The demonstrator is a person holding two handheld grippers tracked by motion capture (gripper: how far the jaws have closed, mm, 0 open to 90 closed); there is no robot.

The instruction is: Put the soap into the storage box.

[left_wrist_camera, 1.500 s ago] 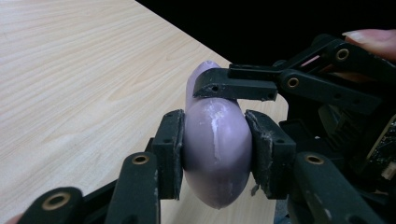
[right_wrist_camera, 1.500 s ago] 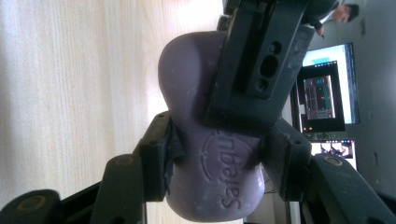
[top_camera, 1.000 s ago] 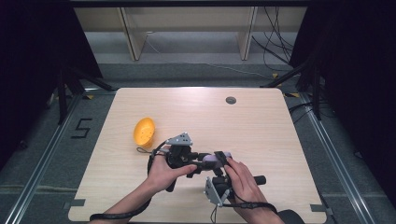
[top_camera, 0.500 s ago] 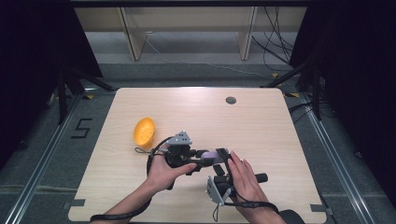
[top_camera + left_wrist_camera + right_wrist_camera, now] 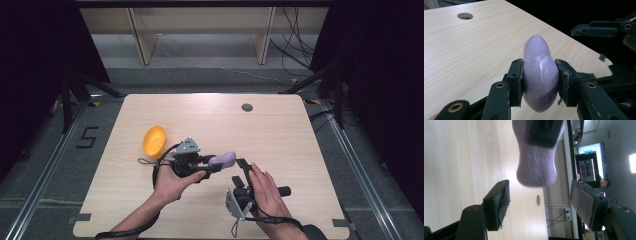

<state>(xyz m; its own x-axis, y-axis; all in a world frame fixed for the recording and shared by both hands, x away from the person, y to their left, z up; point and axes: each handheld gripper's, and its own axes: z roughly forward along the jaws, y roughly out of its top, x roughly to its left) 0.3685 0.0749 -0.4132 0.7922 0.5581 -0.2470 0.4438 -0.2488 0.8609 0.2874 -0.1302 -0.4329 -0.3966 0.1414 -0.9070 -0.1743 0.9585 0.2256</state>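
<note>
The left gripper (image 5: 216, 163) is pinching a smooth purple lump (image 5: 540, 77), likely a bar of soap, its two black jaws pressed against the lump's flanks in the left gripper view, with the rounded tip sticking out past the jaw ends and the lower end bulging below them. In the high view the lump (image 5: 223, 159) sits at the front of that gripper, lifted off the table (image 5: 280, 135) and pointing toward the right gripper (image 5: 243, 167), which lies just beside it. The right gripper (image 5: 539, 202) has its jaws spread wide apart; in its own view the purple lump (image 5: 536, 167) hangs ahead of the gap between the two pads, not touching either one, with one of the left gripper's jaws clamped over its far end. The person's left hand (image 5: 176, 180) wraps the left gripper's handle, and the right hand (image 5: 267, 192) lies over the right gripper's body, fingers extended. Behind the left gripper and off to its outer side, an orange oval thing (image 5: 154, 140) rests on the table, well apart from both tools. Farther ahead of both grippers, a small round hole (image 5: 247, 107) is set in the tabletop near the far edge.
</note>
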